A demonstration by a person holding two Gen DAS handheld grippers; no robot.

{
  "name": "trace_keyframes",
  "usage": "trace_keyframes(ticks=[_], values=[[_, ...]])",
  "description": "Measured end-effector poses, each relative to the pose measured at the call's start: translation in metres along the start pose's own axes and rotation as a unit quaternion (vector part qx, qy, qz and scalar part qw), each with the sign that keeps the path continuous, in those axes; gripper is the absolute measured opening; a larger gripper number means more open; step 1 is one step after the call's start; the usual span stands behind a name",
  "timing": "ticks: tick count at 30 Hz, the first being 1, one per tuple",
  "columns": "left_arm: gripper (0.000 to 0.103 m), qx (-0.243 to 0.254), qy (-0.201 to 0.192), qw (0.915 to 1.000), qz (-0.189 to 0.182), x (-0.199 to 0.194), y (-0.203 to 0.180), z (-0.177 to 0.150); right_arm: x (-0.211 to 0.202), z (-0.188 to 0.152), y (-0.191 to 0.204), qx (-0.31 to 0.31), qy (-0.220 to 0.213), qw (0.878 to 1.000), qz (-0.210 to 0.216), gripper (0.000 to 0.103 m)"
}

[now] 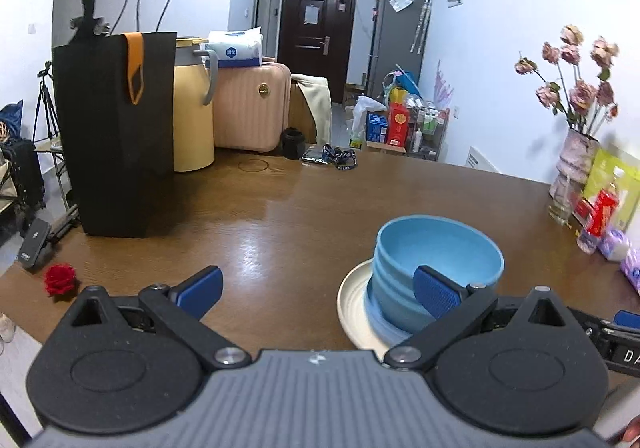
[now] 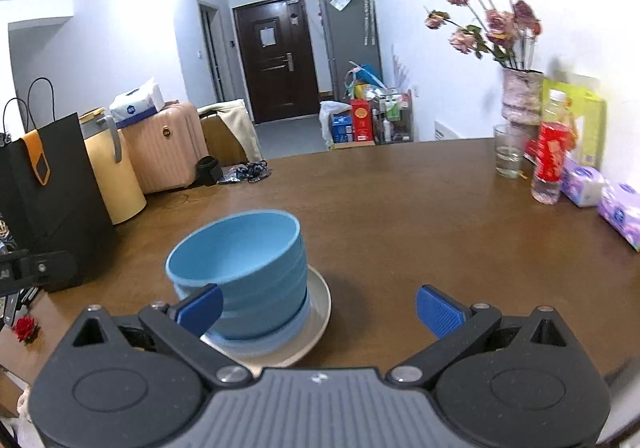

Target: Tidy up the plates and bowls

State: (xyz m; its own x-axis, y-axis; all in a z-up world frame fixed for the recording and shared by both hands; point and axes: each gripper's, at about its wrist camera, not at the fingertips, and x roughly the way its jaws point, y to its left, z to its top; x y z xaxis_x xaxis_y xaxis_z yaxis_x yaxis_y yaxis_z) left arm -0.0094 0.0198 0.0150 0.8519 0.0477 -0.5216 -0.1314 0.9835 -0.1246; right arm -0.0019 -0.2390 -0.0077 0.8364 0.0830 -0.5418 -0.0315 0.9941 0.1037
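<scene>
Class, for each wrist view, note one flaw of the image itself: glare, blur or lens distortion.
Left wrist view: window glare streaks the brown wooden table; the red-labelled clear bottle at the right edge is smeared. Right wrist view: fisheye bends the table's far edge; the vase of dried pink roses looks soft.

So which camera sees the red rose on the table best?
The left wrist view. There the small red rose lies in plain sight on the brown wooden table, near its left edge, with its petals showing. The right wrist view catches the rose only as a tiny red patch at the far left.
</scene>
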Motion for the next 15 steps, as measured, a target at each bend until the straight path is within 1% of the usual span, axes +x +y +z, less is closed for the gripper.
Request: trace_keyframes(ticks=[4, 8, 12, 15], values=[[0.103, 0.018, -0.009, 0.9998, 0.003, -0.023, 0.013, -0.018, -0.023, -0.021, 0.007, -0.013, -0.002, 1.0, -0.011, 0.103], [0.103, 0.042, -0.017, 0.999, 0.004, -0.043, 0.019, -0.037, -0.04, -0.033, 0.01, -0.017, -0.003, 1.0, -0.022, 0.103], [0.103, 0.047, -0.015, 0.9988, -0.005, -0.056, 0.025, -0.05, -0.058, -0.046, 0.014, -0.027, -0.009, 0.999, -0.024, 0.103], [0.103, 0.047, -0.012, 0.9988, -0.01, -0.064, 0.026, -0.058, -0.068, -0.054, 0.013, -0.025, -0.006, 0.999, -0.026, 0.103]])
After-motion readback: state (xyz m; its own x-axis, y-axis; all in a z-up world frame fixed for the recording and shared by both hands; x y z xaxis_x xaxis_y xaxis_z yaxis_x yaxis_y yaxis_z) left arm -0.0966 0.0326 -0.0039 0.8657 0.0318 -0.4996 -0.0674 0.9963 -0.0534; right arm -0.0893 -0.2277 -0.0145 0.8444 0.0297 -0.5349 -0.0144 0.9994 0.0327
